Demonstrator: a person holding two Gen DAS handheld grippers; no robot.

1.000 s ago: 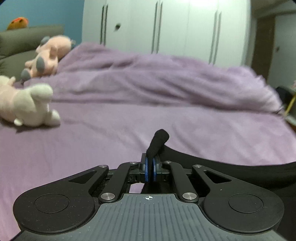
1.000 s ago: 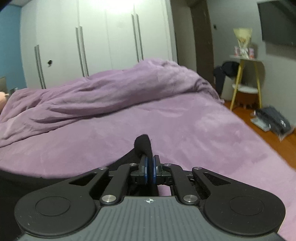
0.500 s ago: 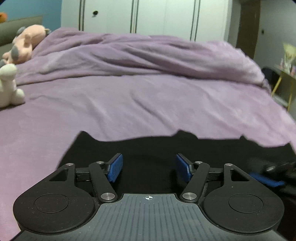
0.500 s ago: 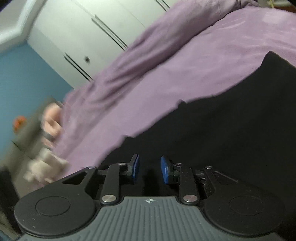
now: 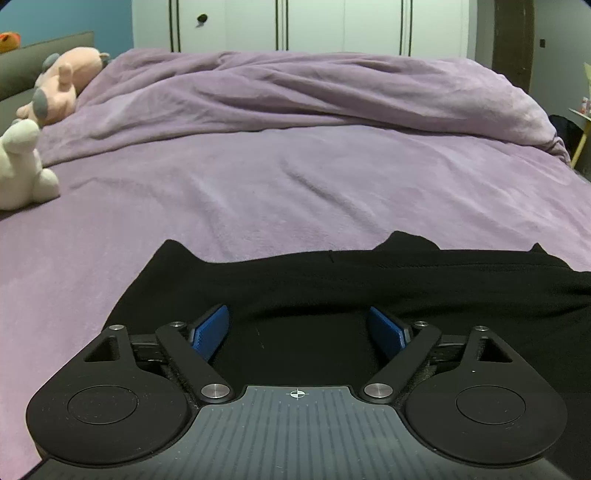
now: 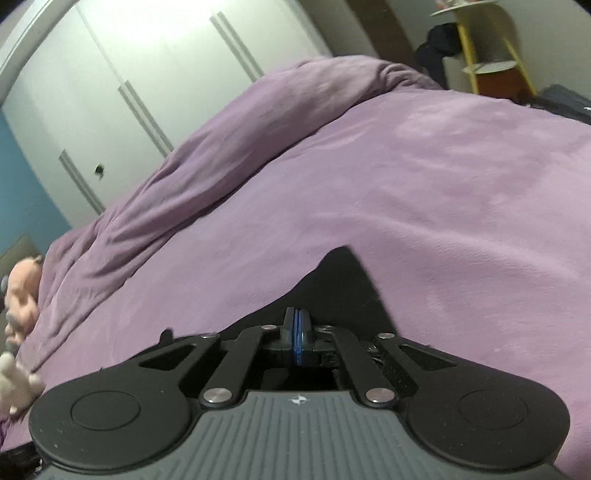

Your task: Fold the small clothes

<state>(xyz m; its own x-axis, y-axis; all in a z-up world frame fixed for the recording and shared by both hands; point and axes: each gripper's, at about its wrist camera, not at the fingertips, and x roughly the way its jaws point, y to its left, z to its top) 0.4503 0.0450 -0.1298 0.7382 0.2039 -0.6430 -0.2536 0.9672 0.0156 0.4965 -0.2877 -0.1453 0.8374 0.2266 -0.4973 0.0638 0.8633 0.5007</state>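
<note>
Since release, left gripper (image 5: pixel 297 330) jaws gape over black garment (image 5: pixel 369 280), long axis three-to-nine; right gripper (image 6: pixel 297 341) clamps its corner.

Both wrist cameras sit low and close over the purple bed (image 5: pixel 295 184), facing the white wardrobe (image 5: pixel 314 26). The right view is tilted (horizon slanting). Both views share the bunched duvet (image 6: pixel 221 155).
</note>
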